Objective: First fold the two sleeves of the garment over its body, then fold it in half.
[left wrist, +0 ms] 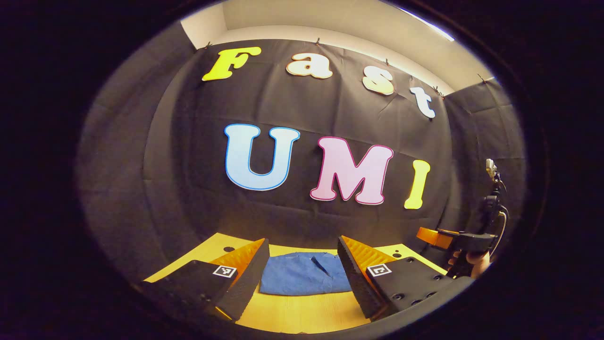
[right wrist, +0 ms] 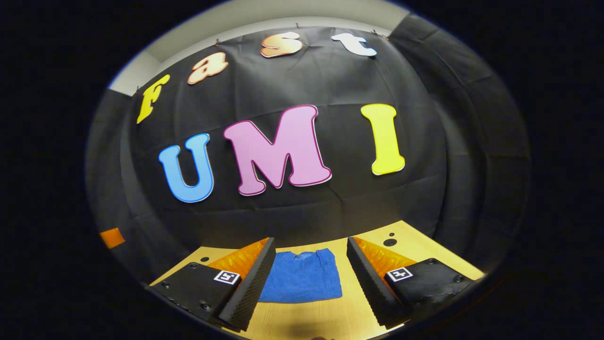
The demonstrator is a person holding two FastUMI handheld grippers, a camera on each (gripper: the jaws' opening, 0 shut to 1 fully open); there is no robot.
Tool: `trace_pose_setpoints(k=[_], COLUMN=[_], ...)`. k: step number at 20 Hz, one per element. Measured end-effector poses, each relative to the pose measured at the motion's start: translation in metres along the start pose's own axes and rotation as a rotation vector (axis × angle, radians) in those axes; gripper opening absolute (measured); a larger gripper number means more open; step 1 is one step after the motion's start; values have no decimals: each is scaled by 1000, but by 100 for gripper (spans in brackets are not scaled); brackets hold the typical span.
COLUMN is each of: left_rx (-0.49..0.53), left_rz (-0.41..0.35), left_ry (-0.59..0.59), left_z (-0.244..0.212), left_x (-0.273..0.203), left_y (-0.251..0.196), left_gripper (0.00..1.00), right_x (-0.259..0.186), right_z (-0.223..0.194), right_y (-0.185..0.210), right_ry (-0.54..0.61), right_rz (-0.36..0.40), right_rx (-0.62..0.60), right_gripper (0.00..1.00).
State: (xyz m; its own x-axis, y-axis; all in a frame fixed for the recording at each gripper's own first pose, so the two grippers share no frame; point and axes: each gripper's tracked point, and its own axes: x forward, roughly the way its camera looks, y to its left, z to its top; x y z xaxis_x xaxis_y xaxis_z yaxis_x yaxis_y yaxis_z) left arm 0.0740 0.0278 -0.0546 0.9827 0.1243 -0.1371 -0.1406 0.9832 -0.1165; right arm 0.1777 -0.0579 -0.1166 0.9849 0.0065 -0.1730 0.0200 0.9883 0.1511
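Observation:
A blue garment (left wrist: pixel 302 274) lies folded into a compact rectangle on the wooden table (left wrist: pixel 302 311), beyond my left gripper (left wrist: pixel 302 276), which hovers open above the table with nothing between its fingers. In the right gripper view the same blue garment (right wrist: pixel 302 281) lies flat with its neckline toward the wall, and my right gripper (right wrist: pixel 311 278) is open and held above the table, clear of the cloth. At the far right of the left gripper view, the right gripper (left wrist: pixel 465 241) is seen from the side, held by a hand (left wrist: pixel 472 262).
The wooden table (right wrist: pixel 415 245) has small dark holes near its back edge. The booth's black cloth wall rises right behind the table. A small orange piece (right wrist: pixel 112 237) shows at the left edge of the right gripper view.

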Motion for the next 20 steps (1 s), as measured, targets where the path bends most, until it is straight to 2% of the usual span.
trace_pose_setpoints(k=[2, 4, 7, 8, 9, 11, 14, 16, 20], left_rx=[-37, -26, 129, 167, 183, 161, 104, 119, 155], left_rz=[21, 18, 31, 38, 26, -33, -54, -56, -95], left_ry=[-19, -55, -125, -137, -148, -166, -225, -259, -312], left_z=[6, 9, 12, 12, 9, 4, 6, 9, 20], left_x=[-34, -62, -98, -110, -122, -141, -150, -149, -148], left_y=[7, 12, 27, 29, 24, 5, -1, 1, -4], left_gripper=[82, 82, 81, 84, 82, 82, 80, 80, 81], right_x=[-38, -77, -123, -135, -148, -170, -210, -223, -219], right_z=[13, 26, 35, 35, 35, 35, 20, 14, 10], right_y=[15, 35, 57, 68, 80, 94, 120, 133, 146], right_ry=[-18, -74, -145, -165, -181, -220, -197, -179, -166], right_rz=[14, 32, 40, 48, 63, 75, 86, 104, 128], right_rx=[-25, -39, -107, -127, -142, -172, -144, -154, -165], right_gripper=[97, 97, 96, 96, 96, 96, 97, 97, 97])
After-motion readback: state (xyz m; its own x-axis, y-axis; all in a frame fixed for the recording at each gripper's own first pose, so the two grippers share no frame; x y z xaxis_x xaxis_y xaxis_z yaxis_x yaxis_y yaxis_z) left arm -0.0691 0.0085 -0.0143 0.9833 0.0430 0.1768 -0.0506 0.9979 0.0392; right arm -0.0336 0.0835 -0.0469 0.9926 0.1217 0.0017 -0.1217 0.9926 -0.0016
